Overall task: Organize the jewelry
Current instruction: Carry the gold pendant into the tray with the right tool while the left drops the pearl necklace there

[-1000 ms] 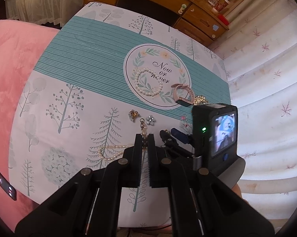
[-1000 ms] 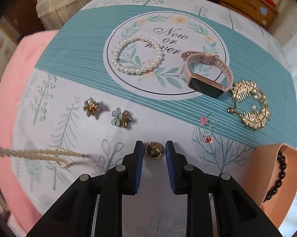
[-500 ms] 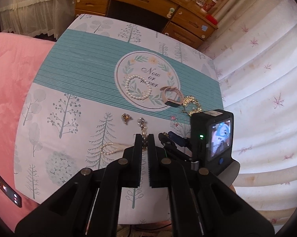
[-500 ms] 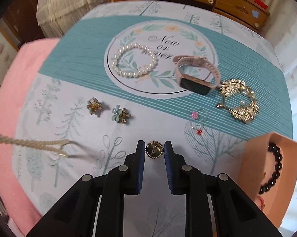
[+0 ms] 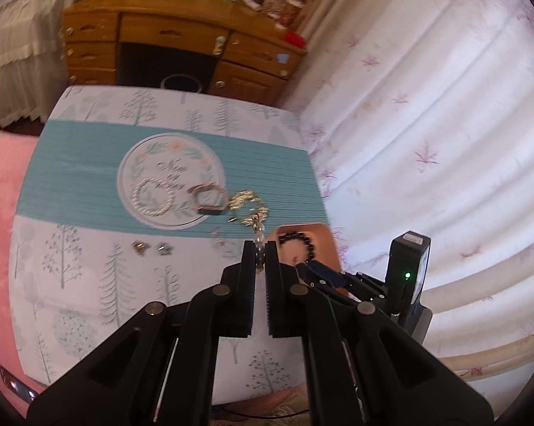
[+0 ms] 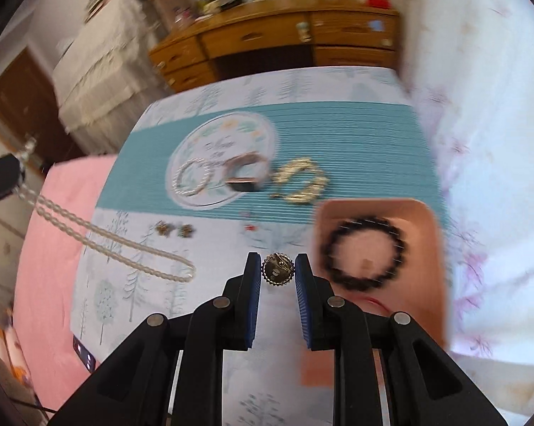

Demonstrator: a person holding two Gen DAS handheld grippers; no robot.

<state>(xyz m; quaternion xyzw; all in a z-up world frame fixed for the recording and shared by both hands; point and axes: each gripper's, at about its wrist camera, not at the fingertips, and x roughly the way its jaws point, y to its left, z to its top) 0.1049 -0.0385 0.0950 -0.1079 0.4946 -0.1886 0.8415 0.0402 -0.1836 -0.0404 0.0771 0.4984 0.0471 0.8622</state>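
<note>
My left gripper (image 5: 260, 252) is shut on the clasp end of a pearl necklace (image 5: 258, 234), lifted high above the table; in the right wrist view the necklace (image 6: 100, 236) hangs in a long loop at the left. My right gripper (image 6: 277, 269) is shut on a round gold brooch (image 6: 277, 270) and holds it above the table, just left of the peach tray (image 6: 423, 220). A black bead bracelet (image 6: 366, 252) lies in the tray.
On the tablecloth lie a pearl bracelet (image 6: 192, 179), a pink smartwatch (image 6: 245, 174), a gold leaf brooch (image 6: 300, 183), two flower earrings (image 6: 174, 229) and small pink earrings (image 6: 249, 225). A pink bed (image 6: 53, 248) is left, curtains right, a wooden desk (image 6: 267, 42) behind.
Both grippers have risen well above the table and swung right. The necklace has come off the cloth and now dangles. The brooch is lifted and sits close to the tray.
</note>
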